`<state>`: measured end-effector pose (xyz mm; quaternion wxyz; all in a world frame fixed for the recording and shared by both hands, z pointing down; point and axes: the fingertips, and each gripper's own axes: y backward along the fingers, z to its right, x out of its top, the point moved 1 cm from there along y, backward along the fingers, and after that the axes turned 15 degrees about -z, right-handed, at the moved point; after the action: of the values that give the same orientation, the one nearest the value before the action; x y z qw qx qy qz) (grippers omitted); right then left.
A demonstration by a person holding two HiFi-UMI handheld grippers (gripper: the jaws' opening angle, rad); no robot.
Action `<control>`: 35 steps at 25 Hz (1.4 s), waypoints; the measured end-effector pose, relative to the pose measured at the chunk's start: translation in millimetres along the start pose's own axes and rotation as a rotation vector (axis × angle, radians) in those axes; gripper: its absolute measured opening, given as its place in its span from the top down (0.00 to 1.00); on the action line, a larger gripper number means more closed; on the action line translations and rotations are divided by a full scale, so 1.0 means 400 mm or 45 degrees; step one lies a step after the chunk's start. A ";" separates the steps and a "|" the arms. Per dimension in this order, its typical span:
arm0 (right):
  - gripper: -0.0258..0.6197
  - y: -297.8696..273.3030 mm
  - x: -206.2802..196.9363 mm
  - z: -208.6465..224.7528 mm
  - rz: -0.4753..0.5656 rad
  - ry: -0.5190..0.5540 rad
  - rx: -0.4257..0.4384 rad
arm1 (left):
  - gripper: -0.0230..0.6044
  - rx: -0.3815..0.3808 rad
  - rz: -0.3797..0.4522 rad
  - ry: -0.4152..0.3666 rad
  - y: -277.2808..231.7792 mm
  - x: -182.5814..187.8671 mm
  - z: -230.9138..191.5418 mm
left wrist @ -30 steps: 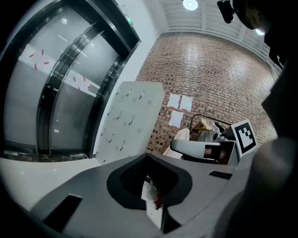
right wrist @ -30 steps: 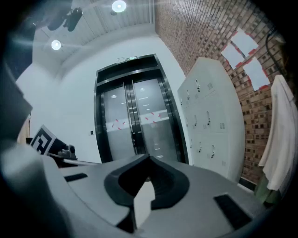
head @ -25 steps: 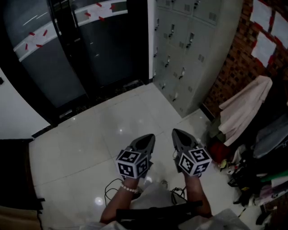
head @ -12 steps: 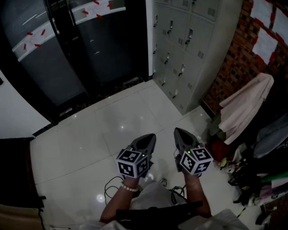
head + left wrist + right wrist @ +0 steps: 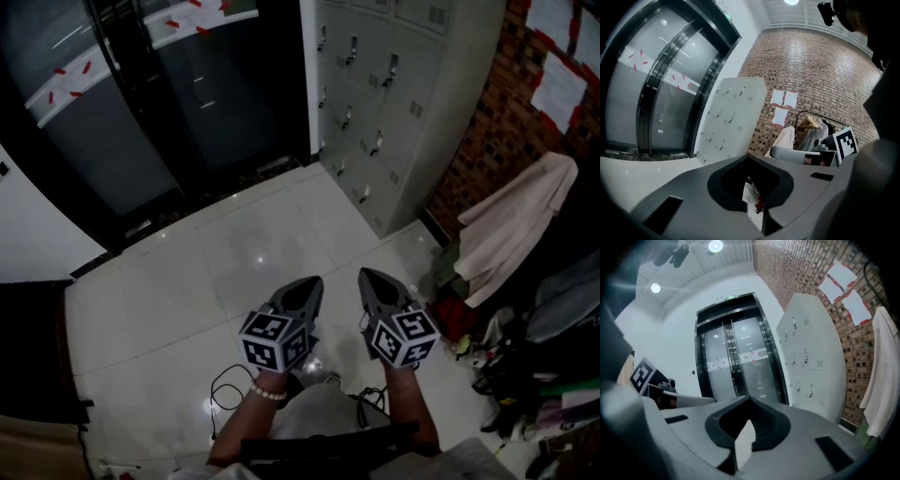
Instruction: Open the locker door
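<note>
The left tool point(image 5: 311, 284) and the right tool point(image 5: 367, 275) sit side by side, near each other but not touching, and point forward over a pale tiled floor point(image 5: 234, 253). Each is carried in one of the person's hands, with the marker cube at its rear.

In the left gripper view the left tool's jaws meet at their tips and nothing lies between them. In the right gripper view the right tool's jaws are pressed together in the same way, also empty.

The lockers point(image 5: 403, 94), a grey metal bank, stand ahead and to the right of both tools, well apart from them. Every locker that shows is closed, and each has a small dark latch on its front. Neither tool touches the bank.

Ahead and to the left of the tools are dark lift doors point(image 5: 178, 94), crossed by a pale band with red marks. To the right of the lockers runs a brick wall point(image 5: 483, 141) with white papers point(image 5: 558, 89) stuck to it. A pale coat point(image 5: 511, 225) hangs to the right of the right tool, above a clutter of dark things on the floor. A thin black cable point(image 5: 223, 389) lies on the tiles behind the left tool, beside the person's wrist.
</note>
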<state>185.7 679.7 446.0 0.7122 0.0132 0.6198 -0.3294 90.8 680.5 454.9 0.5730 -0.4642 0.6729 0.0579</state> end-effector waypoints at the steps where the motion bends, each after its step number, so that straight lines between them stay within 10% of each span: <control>1: 0.96 0.001 -0.004 0.013 0.001 -0.011 0.013 | 0.98 0.007 -0.003 0.003 -0.010 -0.004 0.004; 15: 0.96 -0.158 0.031 0.163 -0.032 -0.074 0.020 | 0.98 0.028 -0.009 0.023 -0.181 0.070 -0.100; 35: 0.95 -0.722 0.373 0.351 -0.005 -0.099 -0.056 | 0.98 -0.012 -0.009 -0.037 -0.463 0.503 -0.583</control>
<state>170.2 326.1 458.0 0.7352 -0.0165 0.5987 -0.3173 69.2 321.8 451.2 0.5808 -0.4682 0.6626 0.0659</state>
